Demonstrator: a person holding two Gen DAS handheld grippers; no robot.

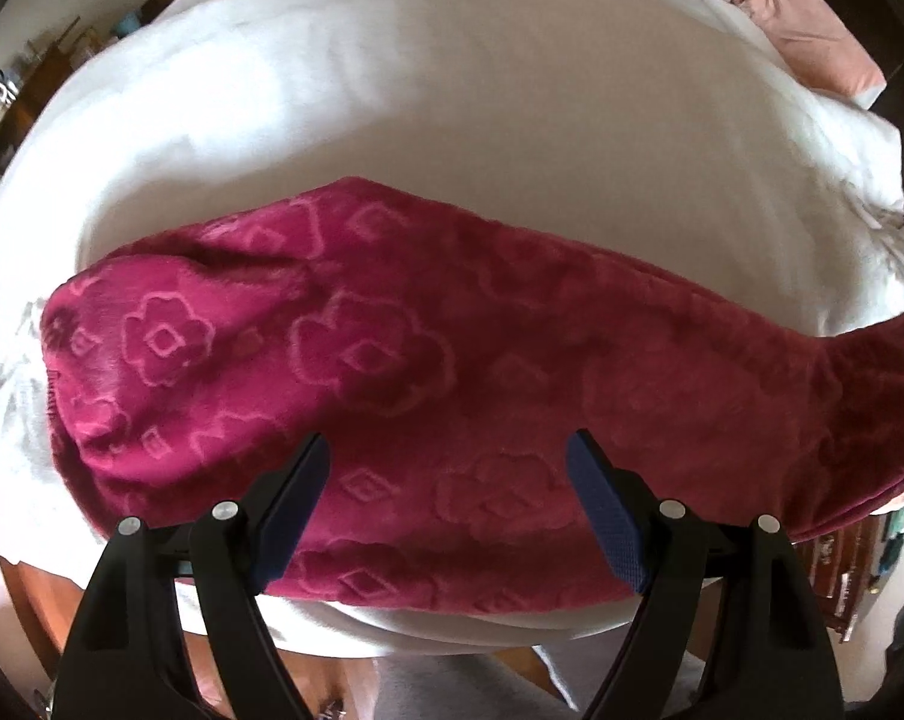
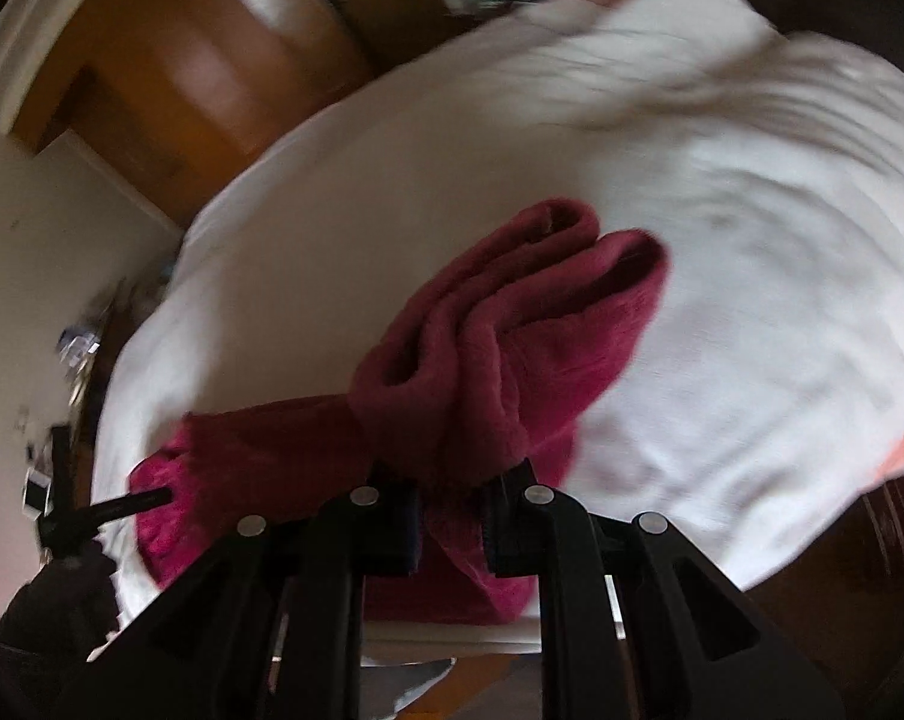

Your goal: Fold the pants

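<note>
Pants point(image 1: 452, 372) lay on the bed point(image 1: 452, 120), long axis 9-to-3. Left tongs point(image 1: 449, 456) hung released above them; right tongs point(image 2: 452, 498) clenched, probably on the cuff end, at 3.

One pair of pants point(image 1: 452, 360), one white bed point(image 1: 452, 120), one pink pillow point(image 1: 811, 30).

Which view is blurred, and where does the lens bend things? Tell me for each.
Left wrist view: sharp; the fisheye bows the white bed into a dome around the pants; dark corners. Right wrist view: smeared by motion, worst on the rumpled bedding; the right claw stays crisp.
</note>
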